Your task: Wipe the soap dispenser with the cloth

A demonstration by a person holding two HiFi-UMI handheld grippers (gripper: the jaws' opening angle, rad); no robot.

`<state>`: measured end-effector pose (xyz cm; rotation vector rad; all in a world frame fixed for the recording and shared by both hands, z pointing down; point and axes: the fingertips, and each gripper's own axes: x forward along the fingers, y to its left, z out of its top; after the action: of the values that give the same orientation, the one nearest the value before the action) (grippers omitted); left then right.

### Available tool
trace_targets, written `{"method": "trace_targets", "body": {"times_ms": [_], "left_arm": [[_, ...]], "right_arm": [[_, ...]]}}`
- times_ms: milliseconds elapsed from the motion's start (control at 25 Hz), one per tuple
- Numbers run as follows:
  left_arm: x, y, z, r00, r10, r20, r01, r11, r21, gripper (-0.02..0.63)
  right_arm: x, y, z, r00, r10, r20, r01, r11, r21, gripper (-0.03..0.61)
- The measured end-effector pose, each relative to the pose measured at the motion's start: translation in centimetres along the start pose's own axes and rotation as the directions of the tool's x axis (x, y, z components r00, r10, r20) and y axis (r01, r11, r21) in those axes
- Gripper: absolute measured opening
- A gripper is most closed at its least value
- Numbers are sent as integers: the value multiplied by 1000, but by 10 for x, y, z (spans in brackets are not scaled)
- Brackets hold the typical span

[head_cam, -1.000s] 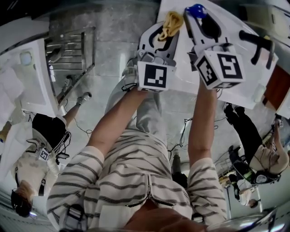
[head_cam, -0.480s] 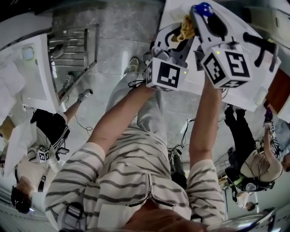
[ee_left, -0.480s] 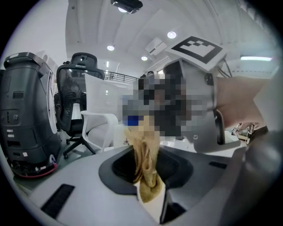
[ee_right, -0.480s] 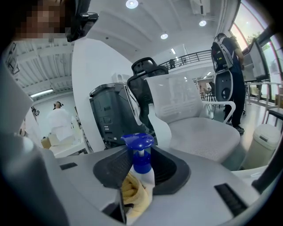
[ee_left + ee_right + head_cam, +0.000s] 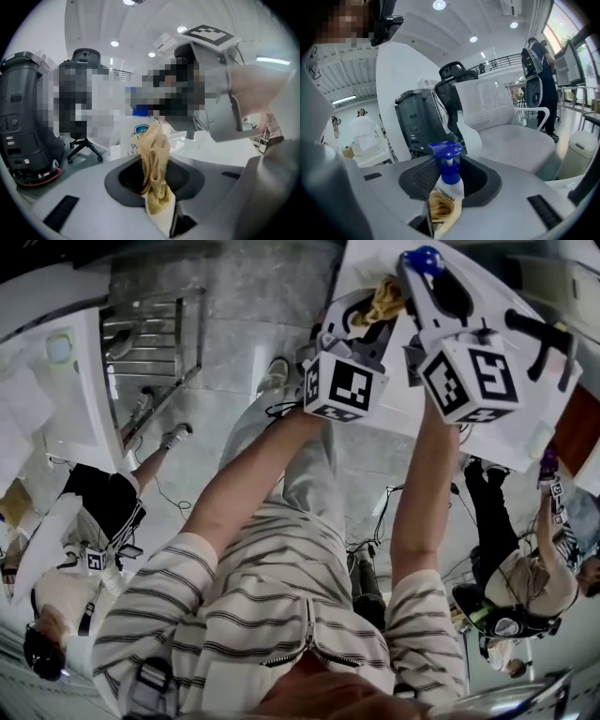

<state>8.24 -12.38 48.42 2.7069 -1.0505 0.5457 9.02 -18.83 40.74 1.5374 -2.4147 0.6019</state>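
A white surface [image 5: 506, 432] fills the top right of the head view, above a grey tiled floor [image 5: 234, 296] with a metal rack [image 5: 155, 338] to the left and a bystander [image 5: 98, 512] standing nearby. A person in a striped shirt [image 5: 262, 615] reaches both arms out over the surface. The fingers of the left gripper [image 5: 159, 213] are pinched shut on a crumpled yellow cloth [image 5: 154, 164], which stands up out of them in a bunched fold. The fingers of the right gripper [image 5: 445, 197] are closed partway around a white soap dispenser [image 5: 449, 180] with a blue pump head, holding it upright by its body. The two grippers sit close together, side by side, the left one angled toward the right. In the right gripper view the cloth lies against the lower front of the dispenser, touching it. Whether the dispenser's base rests on the surface cannot be told. Behind it are a white office chair [image 5: 506, 126] and a dark grey machine [image 5: 417, 122].
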Motion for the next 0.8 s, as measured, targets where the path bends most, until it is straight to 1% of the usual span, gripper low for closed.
{"method": "trace_targets", "body": {"times_ms": [80,240,800], "left_arm": [[0,2,-1,1000,0,-1,0,1000,-6,101],[-2,8,-1,1000,4,-3,-4,1000,7,101],[-11,34,-3,997,79,-5,-79,997,-14,103]], "right_arm": [[0,-1,1,1000,0,4,0,1000,3,124],[1,-1,1,1000,0,2,-1,1000,6,124],[-1,-3,0,1000,6,1,-6,1000,10,124]]}}
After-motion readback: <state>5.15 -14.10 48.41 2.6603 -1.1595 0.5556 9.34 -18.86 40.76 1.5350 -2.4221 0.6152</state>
